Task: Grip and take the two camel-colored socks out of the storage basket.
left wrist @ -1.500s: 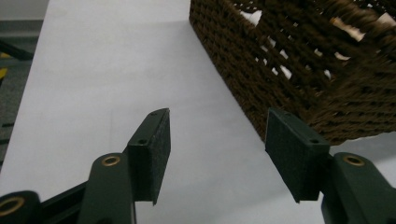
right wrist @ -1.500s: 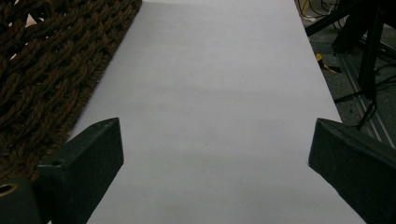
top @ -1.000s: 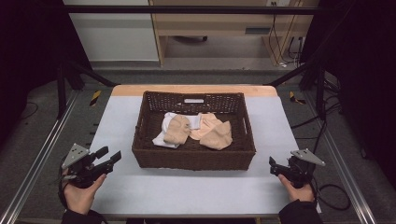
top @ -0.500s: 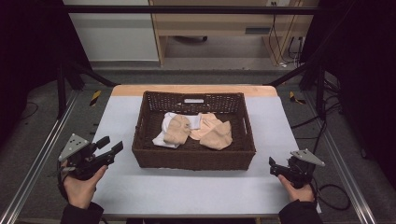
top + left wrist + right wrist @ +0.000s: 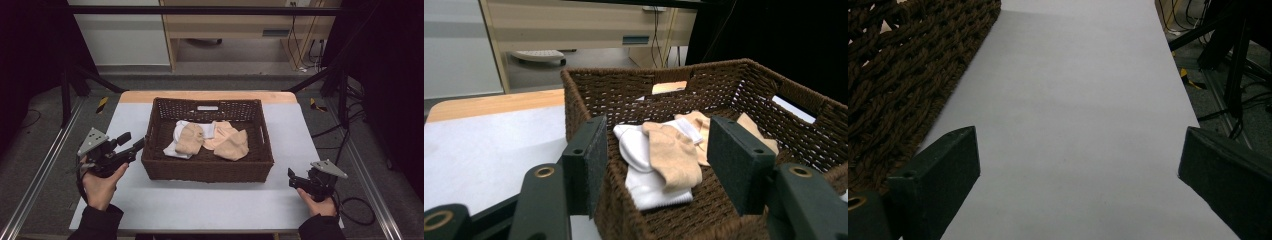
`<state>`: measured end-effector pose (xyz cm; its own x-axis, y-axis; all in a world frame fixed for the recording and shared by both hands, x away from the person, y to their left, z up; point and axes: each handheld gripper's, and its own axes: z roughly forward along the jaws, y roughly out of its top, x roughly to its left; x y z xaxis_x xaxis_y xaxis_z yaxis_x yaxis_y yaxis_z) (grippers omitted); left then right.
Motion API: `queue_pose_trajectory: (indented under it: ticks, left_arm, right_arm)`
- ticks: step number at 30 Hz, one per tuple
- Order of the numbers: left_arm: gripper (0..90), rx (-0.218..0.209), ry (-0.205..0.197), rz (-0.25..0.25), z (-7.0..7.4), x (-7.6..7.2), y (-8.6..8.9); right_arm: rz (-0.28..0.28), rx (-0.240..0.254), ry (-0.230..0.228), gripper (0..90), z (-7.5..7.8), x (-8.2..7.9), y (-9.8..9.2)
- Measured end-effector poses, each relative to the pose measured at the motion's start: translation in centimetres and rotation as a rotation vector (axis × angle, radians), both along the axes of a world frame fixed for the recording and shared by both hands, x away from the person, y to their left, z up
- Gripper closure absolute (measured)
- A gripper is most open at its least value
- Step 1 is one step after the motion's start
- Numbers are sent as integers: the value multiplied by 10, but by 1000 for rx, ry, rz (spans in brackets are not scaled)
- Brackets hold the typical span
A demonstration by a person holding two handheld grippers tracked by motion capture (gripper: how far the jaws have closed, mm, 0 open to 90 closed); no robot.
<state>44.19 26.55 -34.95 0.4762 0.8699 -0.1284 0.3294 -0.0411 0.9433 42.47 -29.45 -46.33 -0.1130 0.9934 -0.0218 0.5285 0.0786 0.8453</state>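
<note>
High view notes: socks (image 5: pixel 212 140) being kept heaped in wicker basket (image 5: pixel 207 172) at bench (image 5: pixel 210 207) centre, toward far edge. Judged soft, light, limp; best pinched at bunched fold. Left gripper (image 5: pixel 131 142) being held unclenched, nothing gripped, at basket's left rim. Right gripper (image 5: pixel 291 176) being rested spread wide, nothing gripped, near right front corner.

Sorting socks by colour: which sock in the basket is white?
The white sock at the basket's left, lying partly under a beige sock; the other socks are beige.
</note>
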Motion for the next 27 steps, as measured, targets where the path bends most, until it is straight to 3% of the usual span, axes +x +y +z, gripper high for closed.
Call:
queue_pose_trajectory:
  ticks: [11,27]
  left_arm:
    - [415,-13,-14,-21,9,21,-22]
    - [417,48,7,-46,14,60,-63]
  right_arm:
    - [2,1,-3,37,0,1,1]
    - [9,-5,-13,42,0,2,0]
